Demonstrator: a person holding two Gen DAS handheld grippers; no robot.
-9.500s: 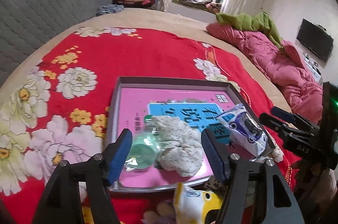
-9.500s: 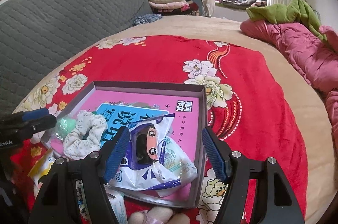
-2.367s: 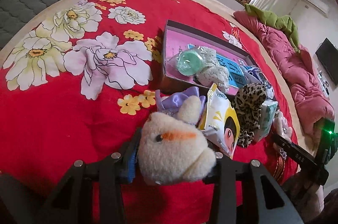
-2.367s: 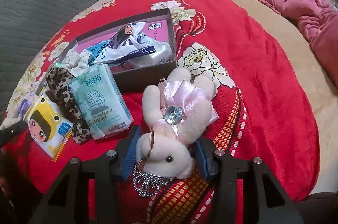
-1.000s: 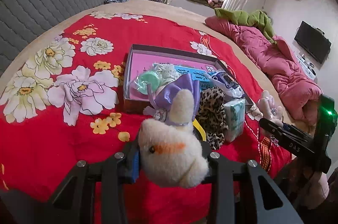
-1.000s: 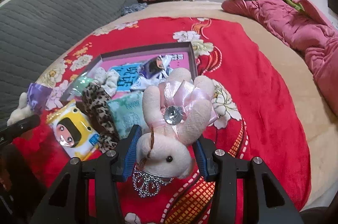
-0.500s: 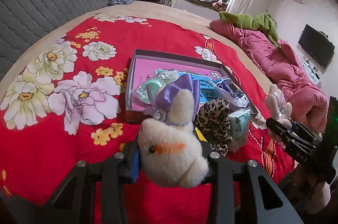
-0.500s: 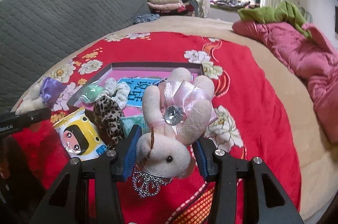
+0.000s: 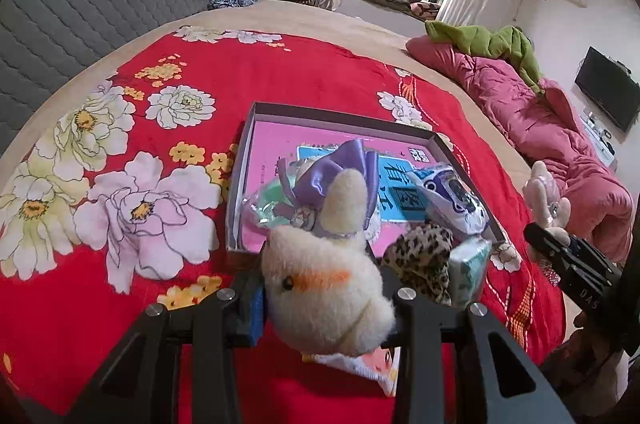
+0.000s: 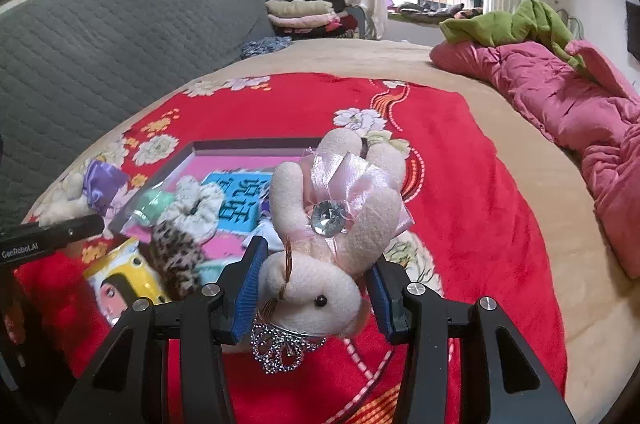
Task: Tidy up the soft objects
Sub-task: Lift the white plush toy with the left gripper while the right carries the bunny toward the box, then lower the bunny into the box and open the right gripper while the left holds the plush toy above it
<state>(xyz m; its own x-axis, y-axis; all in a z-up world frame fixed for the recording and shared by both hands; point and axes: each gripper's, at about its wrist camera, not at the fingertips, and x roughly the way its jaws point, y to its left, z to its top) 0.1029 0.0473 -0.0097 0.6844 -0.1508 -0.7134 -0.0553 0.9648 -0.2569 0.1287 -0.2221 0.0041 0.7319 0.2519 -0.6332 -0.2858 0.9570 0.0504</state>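
My left gripper point(image 9: 320, 292) is shut on a cream plush toy point(image 9: 324, 276) with a purple bow, held above the red bedspread just before the grey box point(image 9: 340, 115). In the right wrist view, my right gripper point(image 10: 316, 288) is shut on a pink plush rabbit point(image 10: 332, 220) with a pink bow and a gem, also in front of the box point(image 10: 248, 145). Inside the box lie a white scrunchie point(image 10: 196, 203), a green packet point(image 10: 154, 203) and a purple-and-white packet point(image 9: 452, 195). The toys hide part of the box.
At the near edge of the box lie a leopard scrunchie point(image 9: 424, 256), a teal tissue pack point(image 9: 470, 264) and a yellow snack pack point(image 10: 124, 280). A pink quilt point(image 10: 580, 111) lies along the right of the bed. A grey padded headboard point(image 10: 100, 43) stands at the left.
Both grippers have carried their plush toys forward toward the box, which now sits closer in both views. The right one has tilted up a little. Both grips are unchanged.
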